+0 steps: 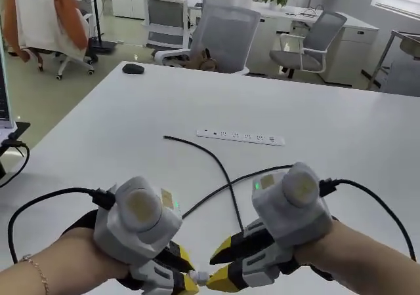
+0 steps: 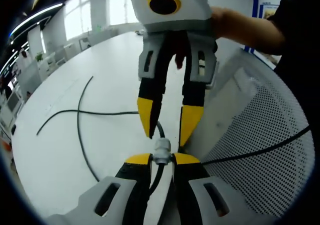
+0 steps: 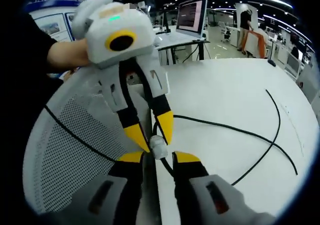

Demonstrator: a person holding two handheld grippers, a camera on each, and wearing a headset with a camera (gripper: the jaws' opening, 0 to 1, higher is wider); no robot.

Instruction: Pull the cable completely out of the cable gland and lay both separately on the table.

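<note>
Left gripper (image 2: 162, 160) clamps gland (image 2: 161, 151) over desk (image 1: 315, 111), anchoring it; right gripper (image 3: 158, 158), jaws wide, straddles cable (image 1: 216, 160) just beside gland, seemingly poised to pull

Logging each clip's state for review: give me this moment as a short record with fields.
left gripper: shut on cable gland
right gripper: open, straddling cable beside gland
cable: runs through gland, rest trails across table
task stage: cable not yet pulled out
also on table: power strip
</note>
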